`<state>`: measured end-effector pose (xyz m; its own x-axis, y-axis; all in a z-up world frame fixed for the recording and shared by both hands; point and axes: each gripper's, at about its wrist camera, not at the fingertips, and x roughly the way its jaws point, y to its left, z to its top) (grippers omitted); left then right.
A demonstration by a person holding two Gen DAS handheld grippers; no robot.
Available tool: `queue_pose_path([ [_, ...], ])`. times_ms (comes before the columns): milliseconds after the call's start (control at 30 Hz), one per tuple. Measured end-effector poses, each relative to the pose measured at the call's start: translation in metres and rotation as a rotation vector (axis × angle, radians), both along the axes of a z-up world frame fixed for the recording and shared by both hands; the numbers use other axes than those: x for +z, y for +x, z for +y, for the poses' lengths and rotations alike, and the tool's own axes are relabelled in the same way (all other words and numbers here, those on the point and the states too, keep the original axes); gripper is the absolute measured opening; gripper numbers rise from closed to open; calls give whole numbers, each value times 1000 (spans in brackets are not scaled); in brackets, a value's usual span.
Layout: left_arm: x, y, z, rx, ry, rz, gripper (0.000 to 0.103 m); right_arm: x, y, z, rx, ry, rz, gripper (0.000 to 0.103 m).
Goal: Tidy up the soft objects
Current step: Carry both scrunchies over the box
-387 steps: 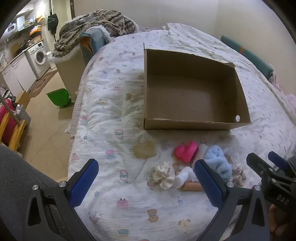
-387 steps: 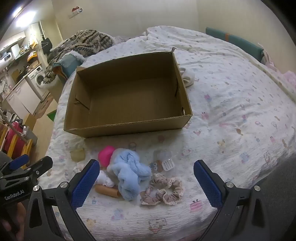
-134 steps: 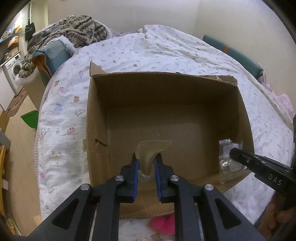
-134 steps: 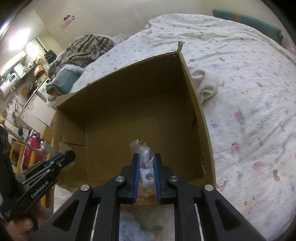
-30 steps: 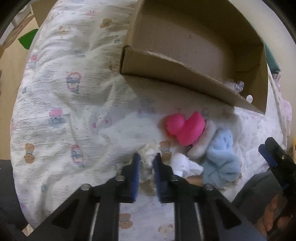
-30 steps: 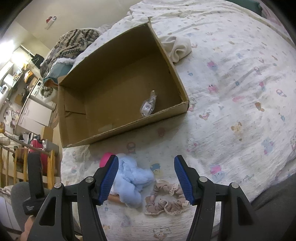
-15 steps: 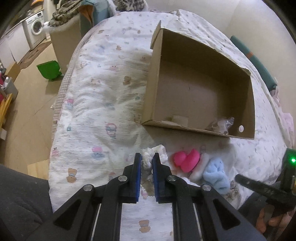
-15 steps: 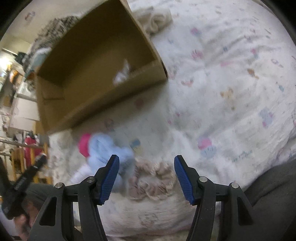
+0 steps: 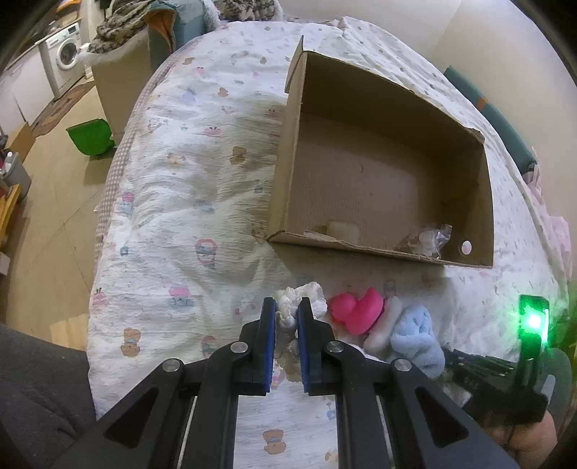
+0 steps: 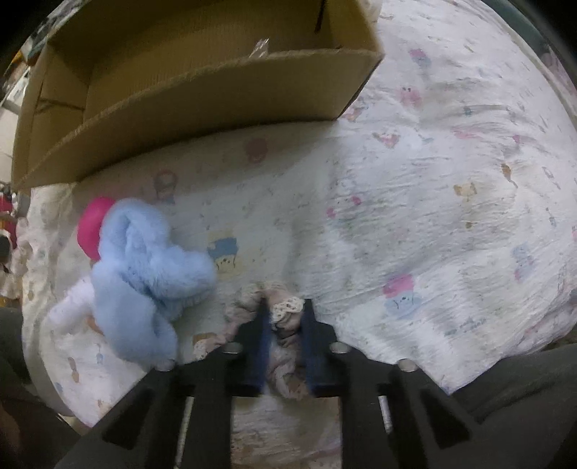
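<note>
My left gripper [image 9: 287, 312] is shut on a white ruffled scrunchie [image 9: 306, 296] and holds it above the bed, short of the open cardboard box [image 9: 285, 173]. In the box lie a beige pad [image 9: 344, 228] and a clear plastic packet [image 9: 429, 236]. A pink heart toy [image 9: 357, 312] and a fluffy light-blue cloth [image 9: 414, 335] lie on the bed. My right gripper [image 10: 285, 317] is closed on a beige lace scrunchie [image 10: 285, 306] lying on the bed, right of the blue cloth [image 10: 144, 274]. The right wrist view is blurred.
The bed has a white printed cover [image 9: 180, 216]. Its left edge drops to a wooden floor with a green bin [image 9: 92, 139]. A washing machine [image 9: 66, 56] and a pile of blankets [image 9: 122, 21] stand beyond. A green light glows on the right gripper's body [image 9: 533, 321].
My left gripper has lifted the white scrunchie off the bed and come nearer the box. My right gripper has dropped down and closed on the beige lace scrunchie.
</note>
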<state>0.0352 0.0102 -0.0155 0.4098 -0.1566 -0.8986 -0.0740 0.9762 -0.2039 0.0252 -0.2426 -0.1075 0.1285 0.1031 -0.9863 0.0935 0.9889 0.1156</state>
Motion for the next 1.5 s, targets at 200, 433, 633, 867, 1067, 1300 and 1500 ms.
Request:
queue_pose_path([
  [200, 5, -2, 3, 8, 9, -37, 11, 44, -9, -31, -91, 141, -171, 13],
  [433, 9, -4, 1, 3, 35, -74, 11, 81, -19, -42, -91, 233, -343, 13],
  [633, 17, -8, -5, -13, 71, -132, 11, 106, -21, -25, -45, 265, -472, 13],
  [867, 31, -10, -10, -28, 63, -182, 11, 126, -16, -12, 6, 285, -564, 13],
  [1067, 51, 5, -14, -40, 68, -194, 11, 141, -1, -13, 7, 312, -602, 13],
  [1300, 72, 40, -22, -72, 86, -240, 11, 146, 29, -12, 17, 312, -621, 13],
  [1500, 71, 67, -29, -85, 92, -241, 11, 141, 55, -7, 32, 298, -614, 13],
])
